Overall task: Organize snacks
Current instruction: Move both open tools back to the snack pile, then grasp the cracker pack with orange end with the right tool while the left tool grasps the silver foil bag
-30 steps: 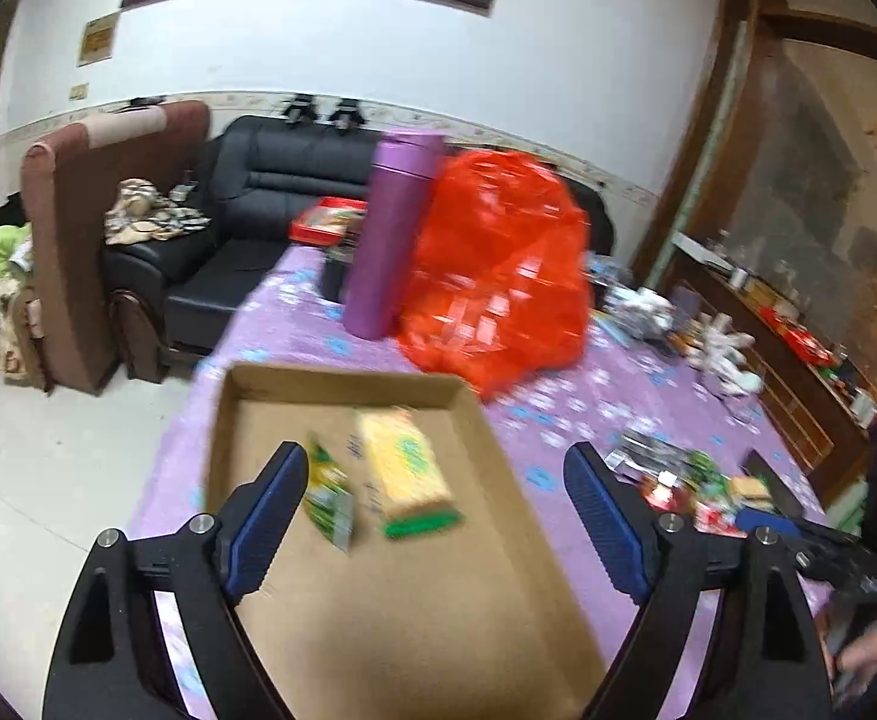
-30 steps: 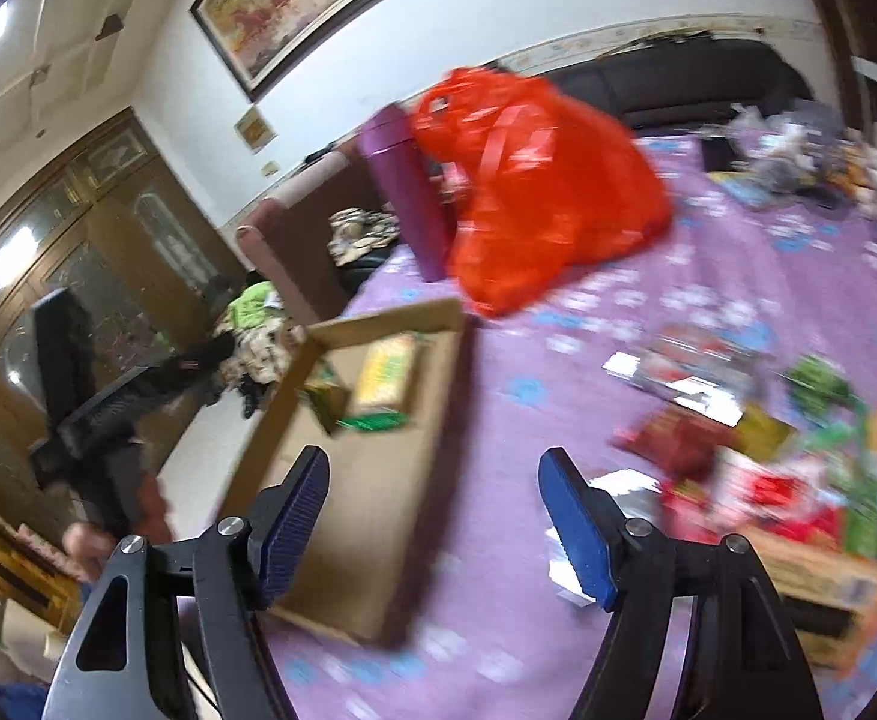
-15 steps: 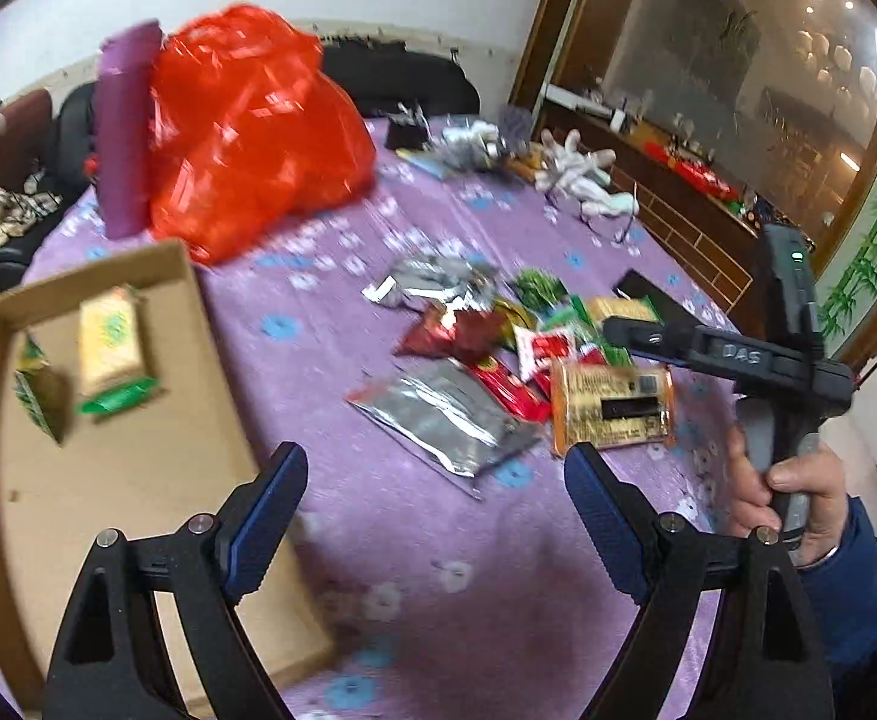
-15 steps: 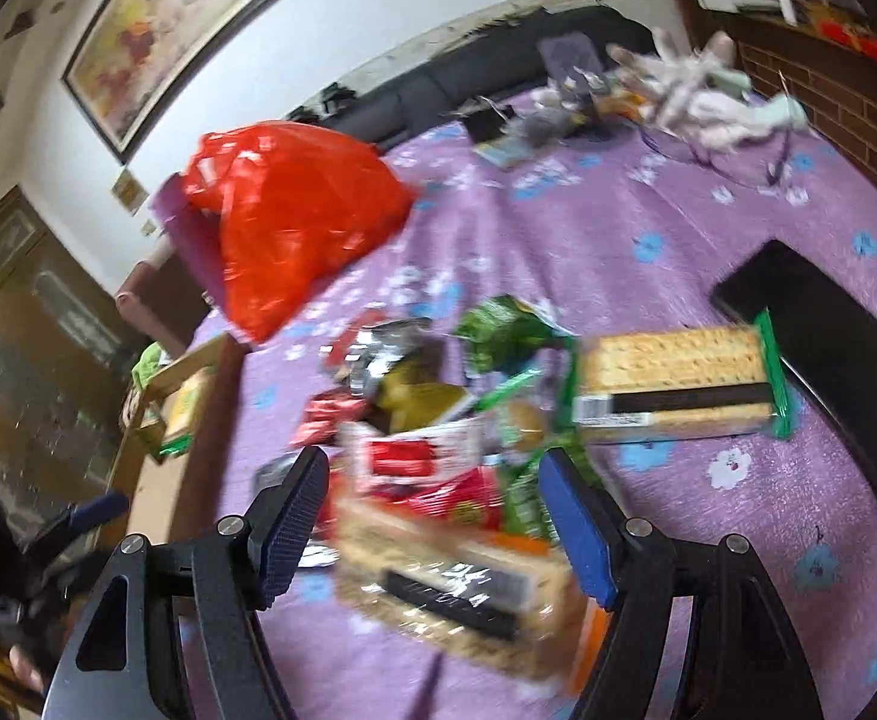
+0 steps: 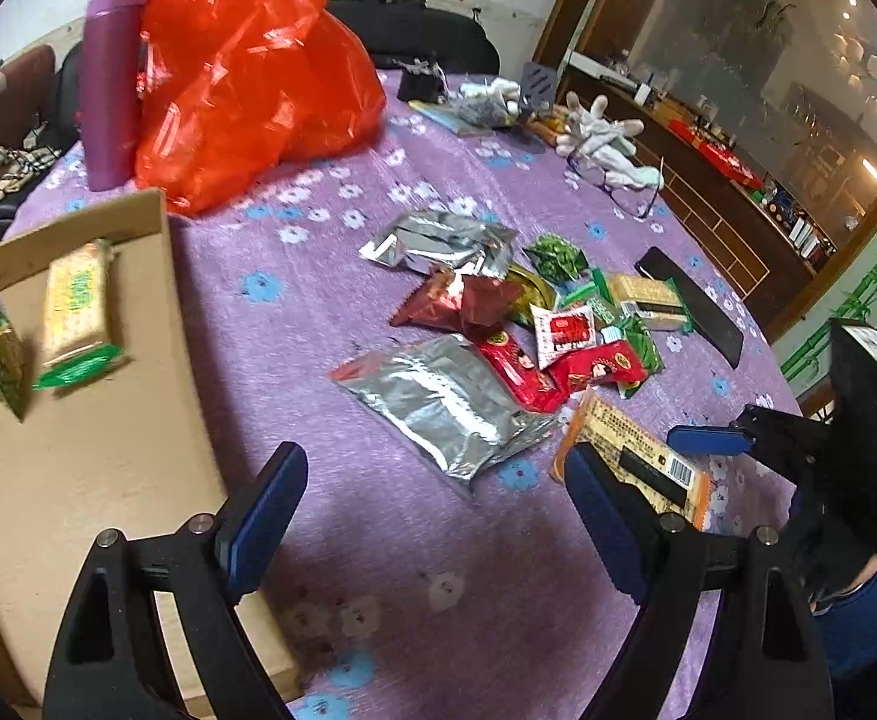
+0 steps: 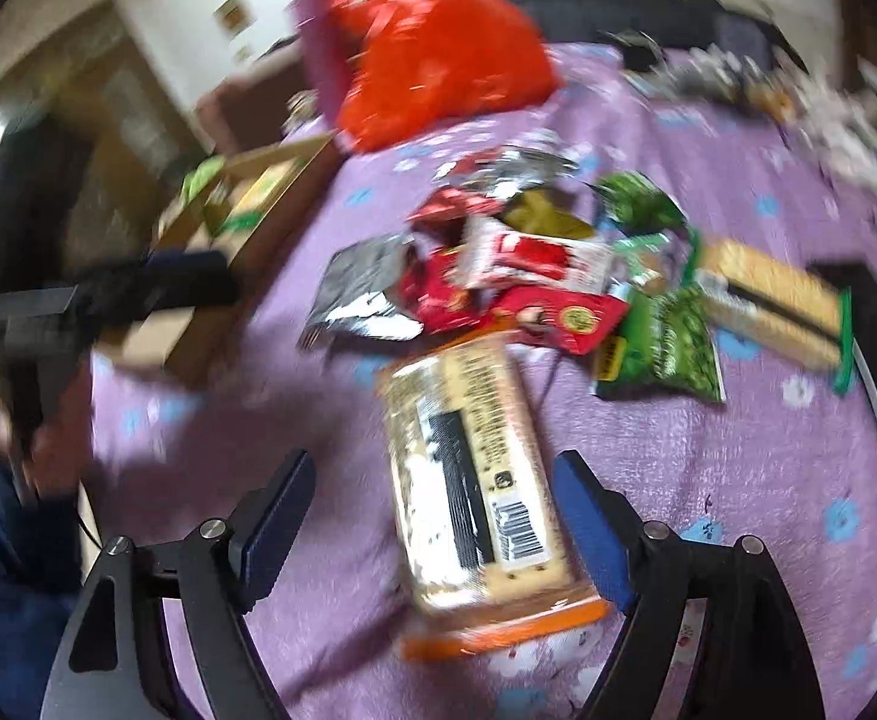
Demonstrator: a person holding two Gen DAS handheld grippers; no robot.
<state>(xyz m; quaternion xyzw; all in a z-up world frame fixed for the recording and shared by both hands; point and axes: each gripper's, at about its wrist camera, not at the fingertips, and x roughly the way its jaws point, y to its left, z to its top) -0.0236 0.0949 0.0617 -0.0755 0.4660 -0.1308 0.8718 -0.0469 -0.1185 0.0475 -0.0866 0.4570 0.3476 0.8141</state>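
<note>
A heap of snack packets lies on the purple flowered cloth: a silver packet [image 5: 444, 402], red packets [image 5: 594, 366] and green ones [image 6: 672, 342]. My left gripper [image 5: 432, 468] hangs open over bare cloth just short of the silver packet, holding nothing. To its left stands a cardboard tray [image 5: 78, 480] with a yellow cracker pack [image 5: 75, 306] and a small green packet [image 5: 0, 360] inside. My right gripper [image 6: 432, 468] straddles an orange-edged cracker pack [image 6: 474, 480] lying on the cloth. Its jaws are opening and the pads do not press on the pack.
A red plastic bag [image 5: 246, 72] and a purple bottle [image 5: 114, 78] stand at the back of the table. A flat black object [image 5: 696, 306], white gloves [image 5: 600, 138] and glasses lie at the right. A dark sofa and a wooden sideboard lie beyond the table.
The left gripper swung from over the tray to the snack heap. The right gripper came down and turned over the orange-edged cracker pack, and its jaws spread a little.
</note>
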